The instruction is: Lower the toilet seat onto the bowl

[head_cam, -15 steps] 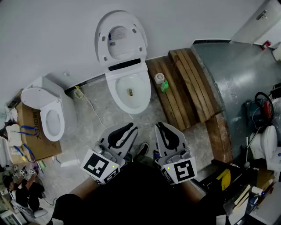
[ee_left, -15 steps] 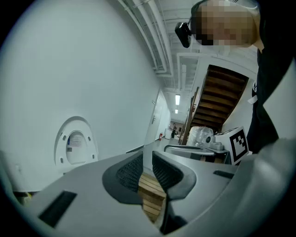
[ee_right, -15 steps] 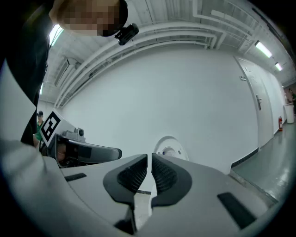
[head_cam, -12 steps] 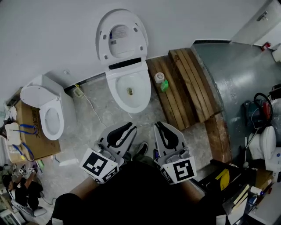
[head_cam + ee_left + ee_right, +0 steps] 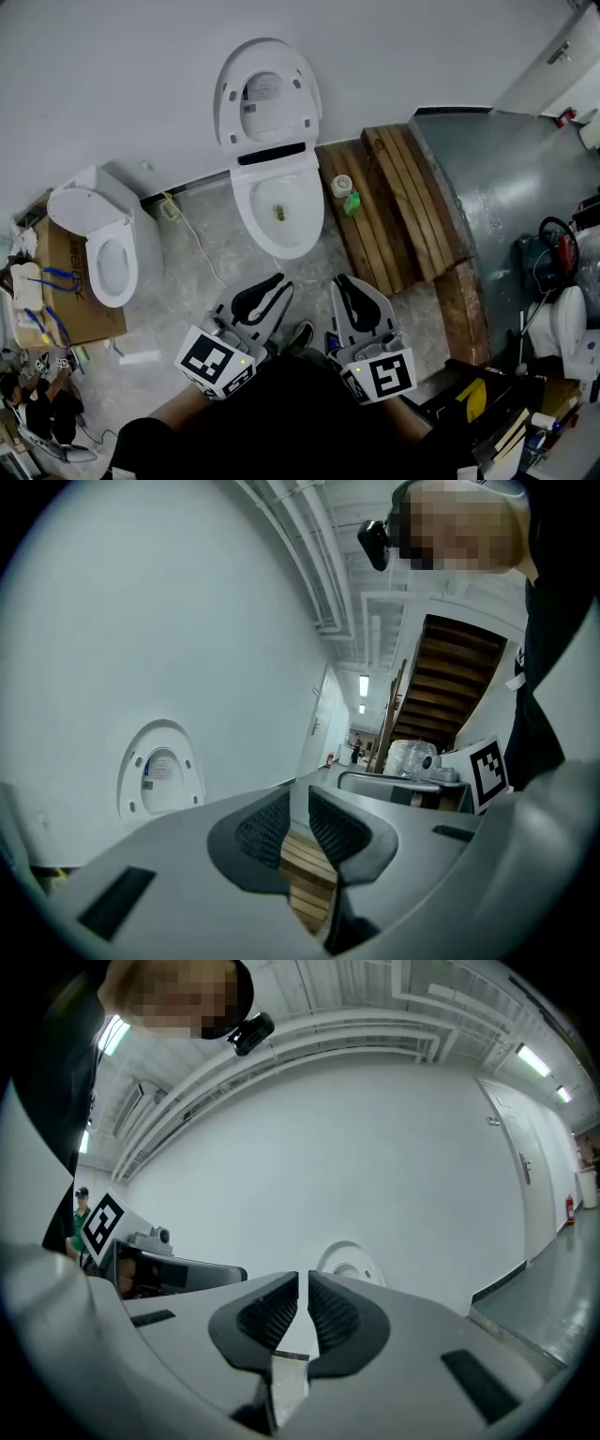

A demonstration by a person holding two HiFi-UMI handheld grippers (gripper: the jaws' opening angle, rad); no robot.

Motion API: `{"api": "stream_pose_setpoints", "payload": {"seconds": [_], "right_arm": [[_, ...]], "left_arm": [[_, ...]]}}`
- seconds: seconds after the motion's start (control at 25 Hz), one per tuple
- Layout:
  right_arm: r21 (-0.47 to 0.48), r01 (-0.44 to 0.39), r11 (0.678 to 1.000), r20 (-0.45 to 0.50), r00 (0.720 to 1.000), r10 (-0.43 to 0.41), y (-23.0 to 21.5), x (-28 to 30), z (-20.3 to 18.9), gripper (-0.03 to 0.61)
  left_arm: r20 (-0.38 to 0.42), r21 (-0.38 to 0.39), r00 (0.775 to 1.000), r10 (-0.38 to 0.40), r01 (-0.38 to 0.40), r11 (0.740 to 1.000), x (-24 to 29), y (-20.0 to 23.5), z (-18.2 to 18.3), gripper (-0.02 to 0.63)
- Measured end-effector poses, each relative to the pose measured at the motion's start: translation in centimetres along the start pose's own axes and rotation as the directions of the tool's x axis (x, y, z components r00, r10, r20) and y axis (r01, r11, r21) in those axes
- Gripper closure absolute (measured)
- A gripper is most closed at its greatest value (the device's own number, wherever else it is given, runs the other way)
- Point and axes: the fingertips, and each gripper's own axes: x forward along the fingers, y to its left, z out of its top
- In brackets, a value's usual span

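Approach step — the toilet seat (image 5: 267,89) stands upright, well apart from the left gripper (image 5: 279,281), slightly ajar, and the right gripper (image 5: 340,280), pressed together, both empty — next, reach its rim.

Two toilets (image 5: 278,214) by the wall (image 5: 122,84), two hand-held grippers (image 5: 269,289), one cardboard box (image 5: 75,314)

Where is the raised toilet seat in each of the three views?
Head view: top centre, raised toilet seat upright above the bowl.
Left gripper view: lower left, left of the jaws.
Right gripper view: centre, just above the jaws.
Shared landmark: white wall behind it.
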Motion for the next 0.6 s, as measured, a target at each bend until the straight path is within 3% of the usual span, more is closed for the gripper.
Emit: {"api": "stream_pose_setpoints", "payload": {"seconds": [0.44,0.6], "right_arm": [[-0.026,-0.025,0.999,0.008,1.000,0.025,-1.9,-2.1,0.5,0.526],[0.018,-0.039,0.999,-0.016,0.999,0.039,-2.6,-2.6,-0.4,0.526]], "left_arm": [[0.058,0.021,0.997,0.055,-0.056,0.998,0.7,-2.6,0.8,0.543],[0.054,0.000,0.995,0.087,-0.087,0.996,0.6,-2.9,0.3,0.543]]}}
